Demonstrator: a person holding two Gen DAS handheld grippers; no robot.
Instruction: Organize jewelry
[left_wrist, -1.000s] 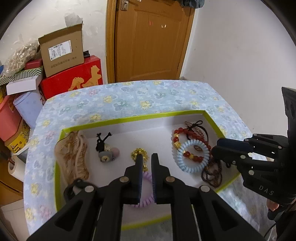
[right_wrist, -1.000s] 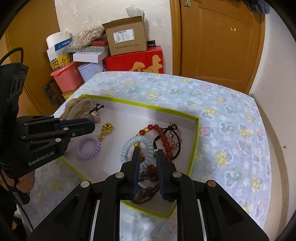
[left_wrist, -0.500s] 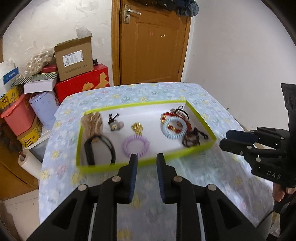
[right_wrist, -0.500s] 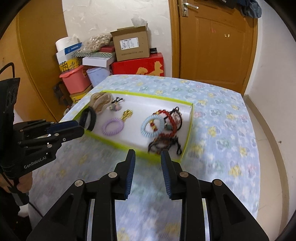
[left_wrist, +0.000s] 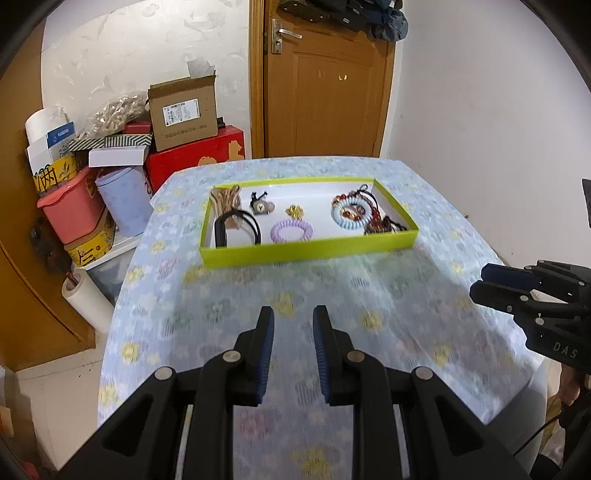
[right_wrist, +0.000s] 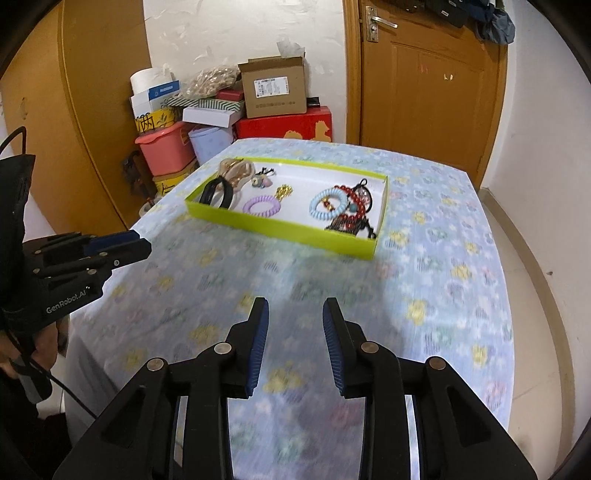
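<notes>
The left tool (left_wrist: 293, 325) hangs over the flowered cloth of the table (left_wrist: 369, 295), its jaws parted with only cloth showing between them, grasping nothing. Off its left side the table edge drops away to a paper roll (left_wrist: 86, 299) on the floor and a stack of tubs and boxes (left_wrist: 110, 177) against the wall. Straight ahead of this tool, well apart from it, sits the green-rimmed tray (left_wrist: 306, 253) with the jewelry inside. From its left end: a black band (left_wrist: 238, 229) over a tan piece (left_wrist: 225, 195), a small charm (left_wrist: 261, 206), a gold trinket (left_wrist: 295, 211), a purple coil ring (left_wrist: 291, 232), then a pale blue coil ring (left_wrist: 351, 218) lying on red beads (left_wrist: 376, 218) and dark cords at the right end. A broad stretch of bare cloth lies between the tool tips and the tray's near wall.

The right tool (right_wrist: 295, 321) is likewise released, jaws spread wider, nothing between them. The tray (right_wrist: 280, 232) lies ahead and slightly to its left, set at an angle, with a strip of cloth beyond its far rim before the table's far edge by the door (right_wrist: 428, 92). To this tool's right the cloth runs uncluttered to the table's curved edge, where floor and white wall (right_wrist: 546, 147) begin. Each tool is seen from the other's camera, held out past the table's side edge.
</notes>
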